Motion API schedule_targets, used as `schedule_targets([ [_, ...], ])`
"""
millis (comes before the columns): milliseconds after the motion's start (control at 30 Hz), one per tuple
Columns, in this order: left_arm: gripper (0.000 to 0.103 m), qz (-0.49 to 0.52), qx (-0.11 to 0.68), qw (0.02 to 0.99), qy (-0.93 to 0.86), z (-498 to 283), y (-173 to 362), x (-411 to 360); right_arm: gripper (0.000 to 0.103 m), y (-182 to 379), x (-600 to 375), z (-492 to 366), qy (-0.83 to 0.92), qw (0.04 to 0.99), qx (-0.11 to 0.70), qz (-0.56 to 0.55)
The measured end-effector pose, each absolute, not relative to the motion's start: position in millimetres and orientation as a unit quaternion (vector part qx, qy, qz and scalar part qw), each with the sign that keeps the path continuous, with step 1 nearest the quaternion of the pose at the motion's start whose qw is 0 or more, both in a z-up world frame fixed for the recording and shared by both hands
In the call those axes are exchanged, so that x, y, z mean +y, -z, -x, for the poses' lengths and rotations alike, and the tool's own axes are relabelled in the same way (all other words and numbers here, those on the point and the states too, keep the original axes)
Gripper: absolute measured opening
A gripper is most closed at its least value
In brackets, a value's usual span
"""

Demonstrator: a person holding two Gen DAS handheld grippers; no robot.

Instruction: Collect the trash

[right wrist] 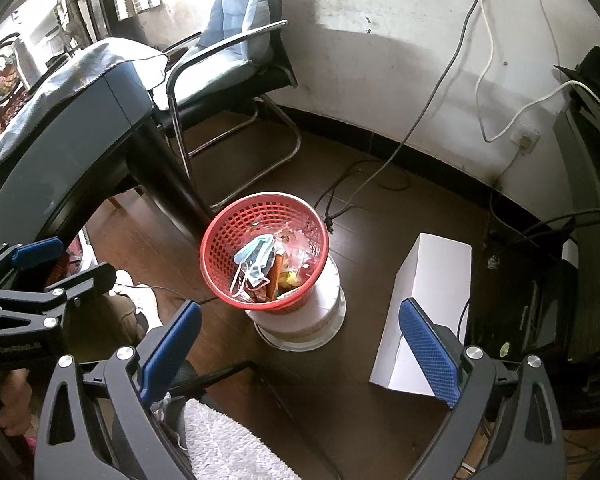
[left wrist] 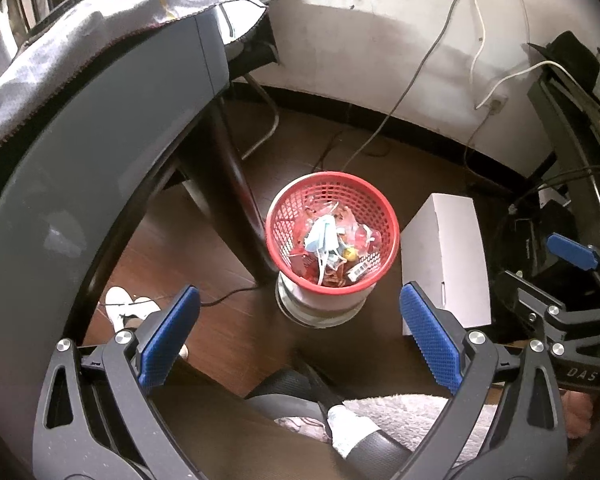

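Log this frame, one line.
left gripper: open, empty | right gripper: open, empty | red basket: on white bucket, holds trash | white box: beside it

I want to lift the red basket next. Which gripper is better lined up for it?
Probably left. In its own view the red mesh plastic basket sits nearly centred ahead of the open left gripper. In the right view it lies left of centre from the open right gripper, so that one needs more shifting.

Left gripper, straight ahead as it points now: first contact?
Likely the red basket and the trash heaped in it, blue mask on top. The open left gripper frames it with nothing between; depth is unclear.
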State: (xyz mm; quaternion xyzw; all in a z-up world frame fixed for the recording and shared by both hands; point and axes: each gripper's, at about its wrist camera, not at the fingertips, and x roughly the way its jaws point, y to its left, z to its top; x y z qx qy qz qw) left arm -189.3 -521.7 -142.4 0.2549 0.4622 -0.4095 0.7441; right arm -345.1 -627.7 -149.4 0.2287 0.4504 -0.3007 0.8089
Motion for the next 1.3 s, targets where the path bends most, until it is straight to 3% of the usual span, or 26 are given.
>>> schedule_targets([
  [1300, 0.096, -0.257, 0.462, 0.748, 0.402, 188.3, 141.4, -522.4, 0.097, 142.7, -624.1, 343.1, 0.293, 0.814, 0.441, -0.239],
])
